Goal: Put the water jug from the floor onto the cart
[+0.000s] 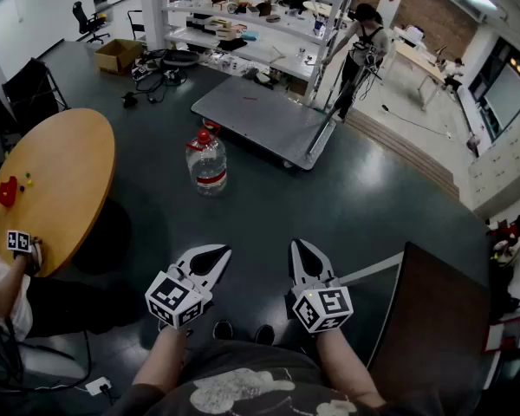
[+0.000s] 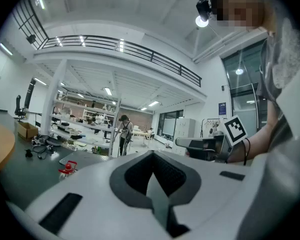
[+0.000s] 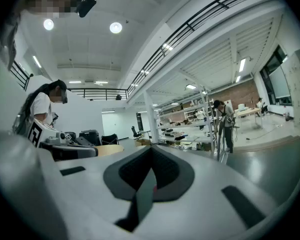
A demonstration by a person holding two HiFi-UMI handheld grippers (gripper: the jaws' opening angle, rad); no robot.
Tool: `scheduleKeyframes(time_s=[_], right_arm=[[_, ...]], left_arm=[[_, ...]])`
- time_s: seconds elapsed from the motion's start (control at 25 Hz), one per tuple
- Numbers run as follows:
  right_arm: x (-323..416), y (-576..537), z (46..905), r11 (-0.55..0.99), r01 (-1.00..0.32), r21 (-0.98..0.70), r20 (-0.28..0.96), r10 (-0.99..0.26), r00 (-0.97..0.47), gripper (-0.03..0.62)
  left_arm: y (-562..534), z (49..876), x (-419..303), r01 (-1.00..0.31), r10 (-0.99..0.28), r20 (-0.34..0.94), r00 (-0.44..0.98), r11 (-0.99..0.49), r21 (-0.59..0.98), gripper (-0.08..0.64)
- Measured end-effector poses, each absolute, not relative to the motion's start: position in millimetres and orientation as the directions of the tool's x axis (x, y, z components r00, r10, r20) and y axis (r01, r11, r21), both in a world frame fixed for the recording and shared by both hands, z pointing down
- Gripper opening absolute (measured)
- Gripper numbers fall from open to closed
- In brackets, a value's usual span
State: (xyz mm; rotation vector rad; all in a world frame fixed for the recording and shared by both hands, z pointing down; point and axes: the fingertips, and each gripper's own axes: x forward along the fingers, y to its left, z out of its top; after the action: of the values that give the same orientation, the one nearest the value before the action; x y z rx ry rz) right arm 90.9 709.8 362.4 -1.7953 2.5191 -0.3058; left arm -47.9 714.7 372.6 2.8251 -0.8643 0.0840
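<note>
Landmark: the water jug [image 1: 209,163], clear with a red cap and a red label band; I place everything from it.
Jug's place: it stands on the dark floor [image 1: 347,206], not yet lifted.
Jug's long axis: upright, cap at the top. I judge that a grip has to come in from the side or at the neck.
Left gripper [image 1: 211,253]: well short of the jug and almost straight behind it, pointing roughly level toward it. Its jaws are pressed together with nothing between them.
Right gripper [image 1: 300,246]: also well short of the jug but off to its right. My fingers here are closed tight on nothing.
Left gripper view: the jug's red cap [image 2: 68,168] shows low and left of my closed tips [image 2: 152,157].
Nearer hand: the left, by my reading; the jug lies ahead of both grippers and a little to my left.
Cart [image 1: 260,115]: a flat grey platform just beyond the jug and to its right, with its push handle on the side away from the jug.
Round table [image 1: 52,180]: to the jug's left, apart from it.
Next move, as I judge it: reach forward toward the jug and spread both pairs of jaws before they arrive.
</note>
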Motion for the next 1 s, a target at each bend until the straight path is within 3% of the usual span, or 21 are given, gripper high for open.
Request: scheduleKeyframes(time_s=[1.0], right_arm=[[63.2,692.8,380.4,0.227,-0.941,-0.250,0.103,-0.960,-0.259,-0.011]], left_arm=[[691.3,385.6,-84.9,-0.470,-0.451,0.139,0.881,-0.868,0.160,0.002]])
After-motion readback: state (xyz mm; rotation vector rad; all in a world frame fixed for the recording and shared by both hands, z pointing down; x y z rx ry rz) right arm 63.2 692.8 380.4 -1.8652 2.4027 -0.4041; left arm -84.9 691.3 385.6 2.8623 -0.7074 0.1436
